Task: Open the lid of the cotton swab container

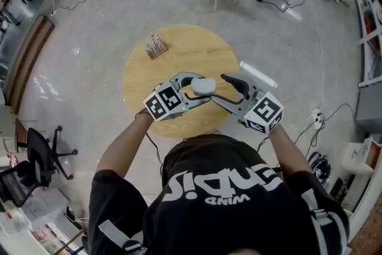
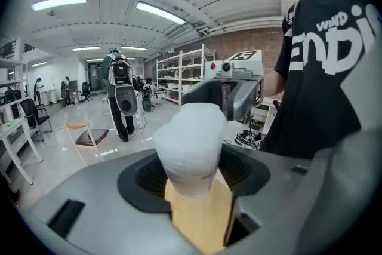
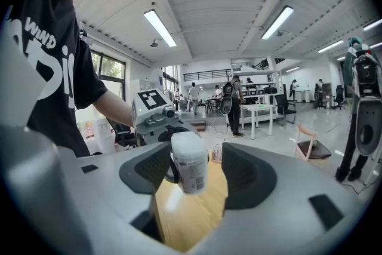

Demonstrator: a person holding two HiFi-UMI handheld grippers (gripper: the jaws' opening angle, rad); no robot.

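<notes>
The person leans over a round wooden table (image 1: 179,51), a pair of tongs in each hand, both held up above the tabletop. The left tongs (image 1: 205,88) are pinching the white cotton swab container (image 1: 203,86) by its sides, so it hangs in the air over the near half of the table. The right tongs (image 3: 200,173) are spread wide. The container's free end sits in the gap between them, close to one jaw, but neither pad presses on it. A small stand (image 1: 156,45) sits at the table's far left, well apart. I can't tell whether the lid is loose.
</notes>
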